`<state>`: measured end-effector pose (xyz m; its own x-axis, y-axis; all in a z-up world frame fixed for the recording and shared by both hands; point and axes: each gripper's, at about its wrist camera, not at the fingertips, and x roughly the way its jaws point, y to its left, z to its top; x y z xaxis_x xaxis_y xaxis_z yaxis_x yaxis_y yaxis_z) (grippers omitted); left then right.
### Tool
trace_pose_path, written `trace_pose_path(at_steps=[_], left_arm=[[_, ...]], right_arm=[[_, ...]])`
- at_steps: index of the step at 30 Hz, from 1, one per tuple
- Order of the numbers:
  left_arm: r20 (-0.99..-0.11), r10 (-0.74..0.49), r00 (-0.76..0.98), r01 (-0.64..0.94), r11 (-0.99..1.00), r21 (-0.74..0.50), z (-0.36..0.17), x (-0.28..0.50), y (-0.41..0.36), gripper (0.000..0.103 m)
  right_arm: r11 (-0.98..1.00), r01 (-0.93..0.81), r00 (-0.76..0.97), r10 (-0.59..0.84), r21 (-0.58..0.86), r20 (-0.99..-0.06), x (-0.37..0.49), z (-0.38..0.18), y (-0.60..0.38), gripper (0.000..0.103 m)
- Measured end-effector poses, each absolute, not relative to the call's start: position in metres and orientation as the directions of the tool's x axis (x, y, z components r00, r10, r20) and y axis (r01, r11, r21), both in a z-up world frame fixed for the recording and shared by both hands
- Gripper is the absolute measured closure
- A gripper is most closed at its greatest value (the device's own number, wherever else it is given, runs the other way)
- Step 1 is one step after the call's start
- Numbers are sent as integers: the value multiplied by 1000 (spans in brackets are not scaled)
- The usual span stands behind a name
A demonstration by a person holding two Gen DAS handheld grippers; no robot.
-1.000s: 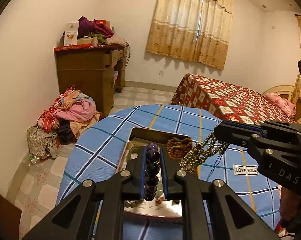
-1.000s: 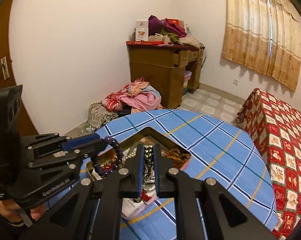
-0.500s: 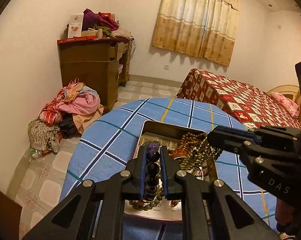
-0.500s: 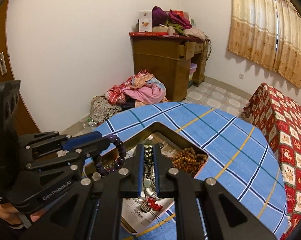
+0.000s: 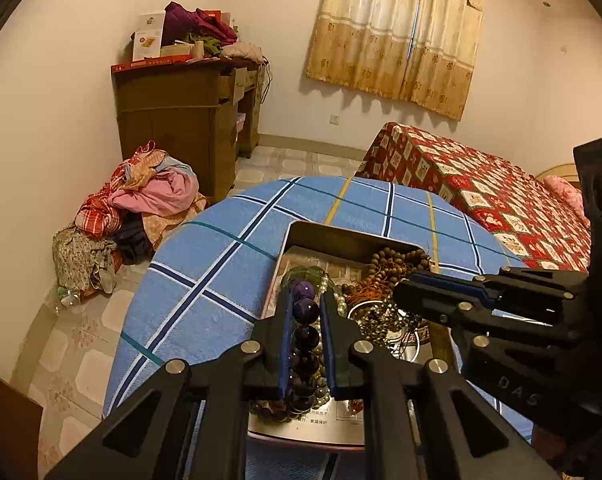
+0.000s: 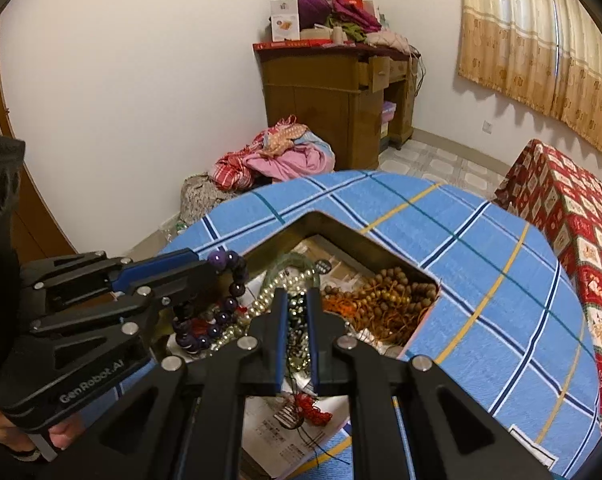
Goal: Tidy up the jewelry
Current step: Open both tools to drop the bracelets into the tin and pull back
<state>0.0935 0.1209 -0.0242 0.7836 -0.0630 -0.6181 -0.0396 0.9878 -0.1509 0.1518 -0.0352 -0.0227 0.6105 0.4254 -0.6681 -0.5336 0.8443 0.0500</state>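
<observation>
My left gripper (image 5: 306, 294) is shut on a purple bead bracelet (image 5: 306, 336), which hangs over the left part of an open metal tin (image 5: 341, 236). My right gripper (image 6: 295, 294) is shut on a dark green bead strand (image 6: 297, 332) that dangles into the same tin (image 6: 341, 228). Seen from the right wrist, the left gripper (image 6: 209, 266) comes in from the left with the bracelet (image 6: 237, 290) looped below it. Inside the tin lie a brown wooden bead necklace (image 6: 389, 292), a pearl strand (image 6: 273, 292) and a red knot (image 6: 313, 404) on printed paper.
The tin rests on a table with a blue plaid cloth (image 5: 221, 272). A bed with a red patterned cover (image 5: 481, 184) stands to the right. A heap of clothes (image 5: 141, 196) and a wooden cabinet (image 5: 181, 120) stand by the far wall. A hand (image 6: 57, 436) holds the left gripper.
Both grippers have sunk toward the tin with their bead strands still held. The tin now looks nearer and larger, and the strands hang inside it.
</observation>
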Motion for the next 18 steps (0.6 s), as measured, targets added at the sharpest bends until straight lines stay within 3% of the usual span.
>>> trace_pose_path(at_steps=[4,5,6,7,8,9,10,18], left_arm=[[-621,-48,782,-38,991,-125,-26,93,117,89],[-622,-43,782,-40,992,-118,-26,93,117,89],[-622,-43,782,-38,993,-116,-25,91,116,86],[-621,-36,783,-42,993,-110,-23,89,116,71],[-619,-16,785,-57,994,-98,-22,88,116,59],[-607,6,795,-74,993,-87,-19,84,116,37],[-580,29,814,-91,993,-79,-14,77,117,28],[-551,36,834,-105,990,-95,2,53,116,28]], right_arm=[[851,-521,597,419,67,-685,154,-34,-39,91],[854,-517,594,413,66,-690,154,-36,-40,88],[858,-510,598,403,60,-692,153,-38,-43,76],[863,-502,603,395,55,-693,152,-38,-45,68],[871,-489,611,387,55,-691,149,-38,-50,52],[875,-480,618,385,60,-686,147,-37,-54,44],[879,-473,624,385,64,-680,145,-35,-58,43],[912,-404,670,350,74,-654,119,-23,-86,36]])
